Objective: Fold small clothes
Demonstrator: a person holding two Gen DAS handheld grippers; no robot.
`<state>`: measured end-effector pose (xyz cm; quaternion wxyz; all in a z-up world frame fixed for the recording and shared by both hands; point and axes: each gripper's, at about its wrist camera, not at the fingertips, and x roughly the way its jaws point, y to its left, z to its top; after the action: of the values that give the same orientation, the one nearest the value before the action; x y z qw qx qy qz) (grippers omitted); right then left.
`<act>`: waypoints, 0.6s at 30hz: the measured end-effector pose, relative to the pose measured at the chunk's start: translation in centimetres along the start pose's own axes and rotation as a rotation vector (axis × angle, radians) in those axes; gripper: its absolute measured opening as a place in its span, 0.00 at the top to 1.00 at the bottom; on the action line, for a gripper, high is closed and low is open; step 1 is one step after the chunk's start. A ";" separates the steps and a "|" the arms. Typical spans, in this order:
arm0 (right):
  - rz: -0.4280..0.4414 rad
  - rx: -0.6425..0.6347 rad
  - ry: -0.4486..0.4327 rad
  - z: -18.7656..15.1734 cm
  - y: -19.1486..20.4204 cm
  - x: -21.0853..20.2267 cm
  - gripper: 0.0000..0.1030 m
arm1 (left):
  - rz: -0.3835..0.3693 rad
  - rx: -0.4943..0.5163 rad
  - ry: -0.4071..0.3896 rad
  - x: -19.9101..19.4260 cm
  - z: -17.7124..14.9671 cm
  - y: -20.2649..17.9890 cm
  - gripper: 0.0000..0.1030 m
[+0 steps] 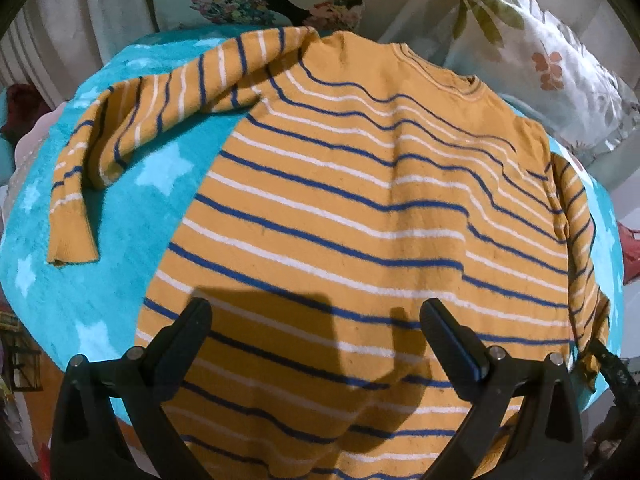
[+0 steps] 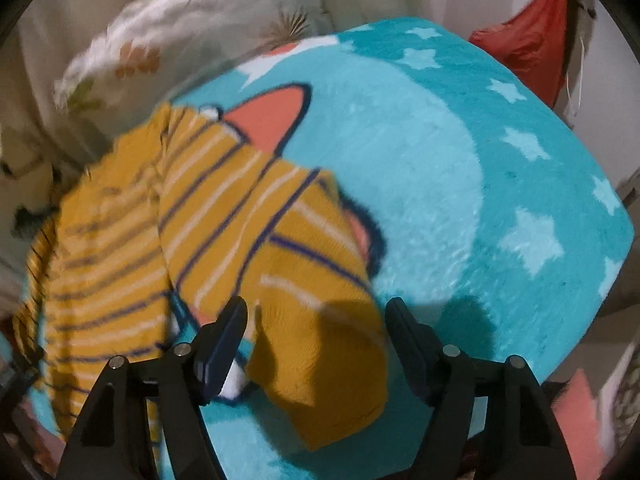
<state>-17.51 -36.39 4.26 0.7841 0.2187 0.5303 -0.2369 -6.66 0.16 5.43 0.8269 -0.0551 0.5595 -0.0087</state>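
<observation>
Mustard-yellow knit sweater [image 1: 360, 208] with navy and white stripes, spread flat, neckline away from the left camera, on a turquoise star-print fleece blanket [image 1: 100, 288]. One sleeve [image 1: 132, 132] angled out and bent toward the hem on the left of the left wrist view, cuff resting on the blanket; other sleeve [image 2: 280, 248] lying close along the body's far edge, cuff end [image 2: 332, 368] shown large in the right wrist view.

Left claw [image 1: 316, 344] open, poised over the lower body near the hem, gripping nothing. Right claw [image 2: 316, 340] open, jaws either side of the plain cuff; contact with the fabric not discernible, view motion-blurred.

Likely step in hand: taking the sleeve at the cuff and folding it across the body.

- Grip: close on the ribbed cuff alone, avoiding the fleece pile beneath.
- Path: lift just free of the blanket, carry inward, lay the sleeve straight over the stripes.
- Support: left claw pressed on the body if the knit drags.
- Risk: soft knit prone to bunching at the shoulder; smooth before release.

Floral pillows [image 1: 540, 60] beyond the neckline, apart from the sweater.
</observation>
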 end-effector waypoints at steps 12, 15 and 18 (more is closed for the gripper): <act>-0.205 0.119 -0.107 3.6 -8.4 -3.7 0.85 | 0.003 0.019 -0.003 0.2 -0.6 -1.0 0.00; -0.325 0.203 -0.115 4.6 -10.8 -3.7 0.84 | 0.003 0.024 -0.001 0.2 -0.8 -0.9 0.00; -0.389 0.286 -0.159 4.3 -12.7 -5.2 0.77 | 0.006 0.026 -0.001 0.2 -1.0 -0.9 0.00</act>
<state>-23.73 -48.28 9.48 0.7242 0.2021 0.4599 -0.4724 -7.44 -0.83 4.95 0.8280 -0.0426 0.5590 -0.0137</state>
